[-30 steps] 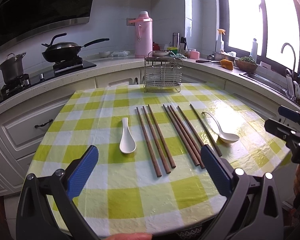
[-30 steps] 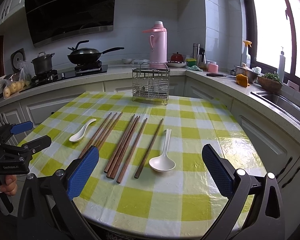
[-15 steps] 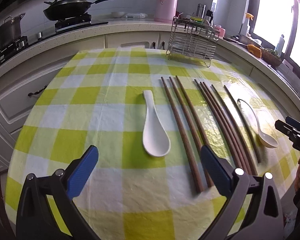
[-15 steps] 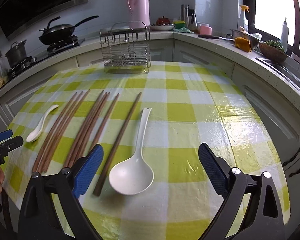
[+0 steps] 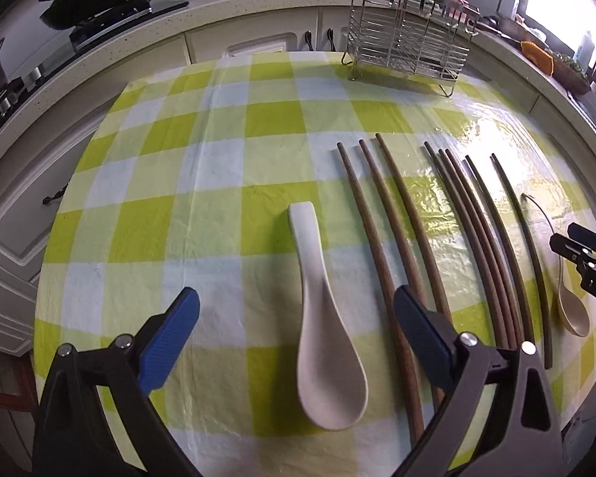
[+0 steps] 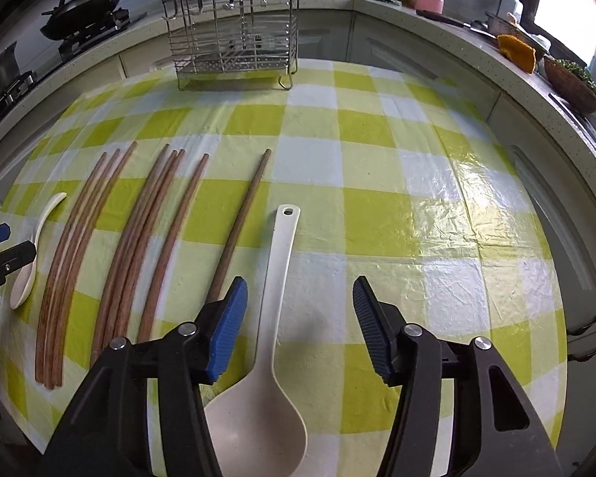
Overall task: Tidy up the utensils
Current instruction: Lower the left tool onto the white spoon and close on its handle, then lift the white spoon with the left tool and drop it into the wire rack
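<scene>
Left gripper [image 5: 296, 326]: black angular arms, ribbed blue pads [image 5: 171, 342], silver screws [image 5: 468, 339]. Right gripper [image 6: 300, 314] looks the same; white lettering marks its body at right edge.

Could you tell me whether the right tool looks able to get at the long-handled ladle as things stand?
Probably yes: the right tool is closing with the ladle handle between its pads, untouched. The nearest chopstick lies just outside the left pad.

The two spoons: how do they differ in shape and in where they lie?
The short spoon has a broad flat handle; the ladle has a long slim handle with a hole. The short spoon lies left of the chopsticks, the ladle right. Both are off-white, lie on the checked cloth and have handles pointing toward the rack.
</scene>
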Available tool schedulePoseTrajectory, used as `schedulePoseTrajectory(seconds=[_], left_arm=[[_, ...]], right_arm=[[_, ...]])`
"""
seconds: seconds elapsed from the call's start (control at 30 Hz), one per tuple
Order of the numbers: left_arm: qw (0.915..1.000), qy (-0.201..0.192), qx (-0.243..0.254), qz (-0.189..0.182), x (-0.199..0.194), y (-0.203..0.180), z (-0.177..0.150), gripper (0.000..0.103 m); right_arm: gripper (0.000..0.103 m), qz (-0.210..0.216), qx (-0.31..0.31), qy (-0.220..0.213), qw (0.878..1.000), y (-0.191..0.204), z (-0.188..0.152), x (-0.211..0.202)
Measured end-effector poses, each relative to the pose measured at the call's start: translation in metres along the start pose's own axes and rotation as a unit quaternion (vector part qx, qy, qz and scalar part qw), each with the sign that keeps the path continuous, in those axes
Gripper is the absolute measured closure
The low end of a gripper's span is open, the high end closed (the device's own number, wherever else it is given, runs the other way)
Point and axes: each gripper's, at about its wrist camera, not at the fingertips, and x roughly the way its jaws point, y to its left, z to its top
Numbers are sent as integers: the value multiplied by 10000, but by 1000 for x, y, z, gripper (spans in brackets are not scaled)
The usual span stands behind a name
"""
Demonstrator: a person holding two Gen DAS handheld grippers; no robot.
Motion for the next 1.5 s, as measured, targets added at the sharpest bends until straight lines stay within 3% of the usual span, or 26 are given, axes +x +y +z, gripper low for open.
schedulePoseTrajectory(seconds=[0.13, 0.3, 0.53, 0.7, 0.8, 1.13, 1.5], left_arm=[[9996, 278, 108, -17, 13, -3, 13, 20], [9981, 592, 24, -140, 30, -2, 24, 40], [9979, 643, 79, -81, 33, -5, 28, 51], [9974, 681, 15, -213, 31, -3, 31, 79], [9975, 670, 32, -240, 30, -5, 29, 86], [9992, 315, 39, -256, 7, -6, 27, 89], [9974, -477, 127, -534, -40, -15, 28, 89]], right_arm=[[57, 57, -115, 271, 9996, -1, 6, 13], [62, 147, -223, 404, 9988, 0, 13, 22], [69, 321, -267, 458, 9981, 2, 22, 27], [85, 301, -228, 431, 9984, 1, 22, 26], [87, 321, -198, 398, 9985, 0, 21, 25], [93, 344, -128, -105, 9993, -4, 19, -2], [96, 403, -56, -892, 9952, -4, 15, -50]])
